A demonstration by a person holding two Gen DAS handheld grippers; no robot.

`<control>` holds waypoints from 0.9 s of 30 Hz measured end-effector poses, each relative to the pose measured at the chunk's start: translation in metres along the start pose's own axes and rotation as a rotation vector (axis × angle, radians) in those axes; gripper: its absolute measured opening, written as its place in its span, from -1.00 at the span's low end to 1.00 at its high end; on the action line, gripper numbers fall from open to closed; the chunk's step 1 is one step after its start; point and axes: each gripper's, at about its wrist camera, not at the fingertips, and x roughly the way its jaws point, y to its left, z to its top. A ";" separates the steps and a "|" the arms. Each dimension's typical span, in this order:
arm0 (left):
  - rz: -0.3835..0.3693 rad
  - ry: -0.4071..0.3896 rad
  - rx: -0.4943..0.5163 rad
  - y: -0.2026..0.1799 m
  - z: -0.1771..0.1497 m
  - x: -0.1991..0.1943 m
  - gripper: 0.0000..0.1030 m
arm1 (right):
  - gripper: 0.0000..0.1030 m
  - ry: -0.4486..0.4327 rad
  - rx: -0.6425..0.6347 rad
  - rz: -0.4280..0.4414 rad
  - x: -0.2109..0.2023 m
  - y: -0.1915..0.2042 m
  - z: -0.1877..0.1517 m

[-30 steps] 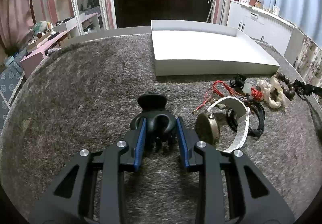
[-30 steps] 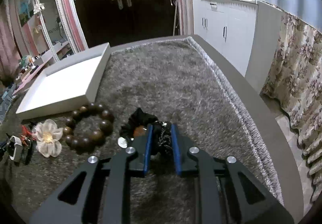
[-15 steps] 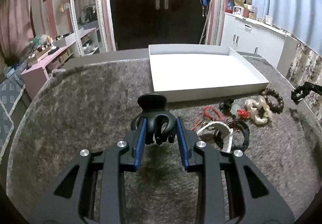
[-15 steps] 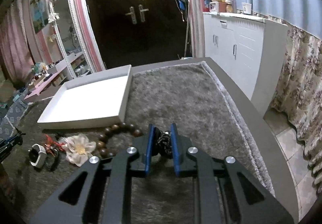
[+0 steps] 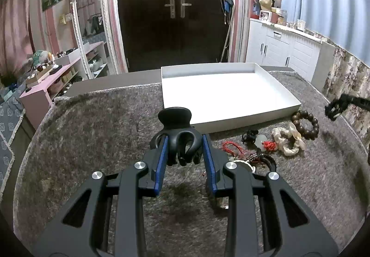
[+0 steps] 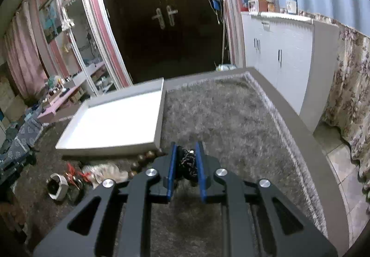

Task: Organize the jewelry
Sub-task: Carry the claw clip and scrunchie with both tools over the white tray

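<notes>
A black hair claw clip (image 5: 177, 139) is clamped in the left gripper (image 5: 185, 153), above the grey rug (image 5: 92, 130) before the white tray's (image 5: 231, 120) near edge; the right gripper (image 6: 186, 162) pinches a dark chain bundle (image 6: 186, 163) above the rug's right side

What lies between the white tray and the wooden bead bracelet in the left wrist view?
Only bare grey carpet separates white tray and wooden bead bracelet.

Tray (image 5: 231, 104) on rug (image 5: 97, 123), jewelry pile (image 5: 272, 143) just before it — cabinets (image 5: 282, 49) behind, right.
</notes>
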 end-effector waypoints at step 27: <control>-0.004 0.027 -0.009 0.005 -0.016 0.004 -0.45 | -0.56 0.102 -0.168 -0.102 0.028 0.011 -0.039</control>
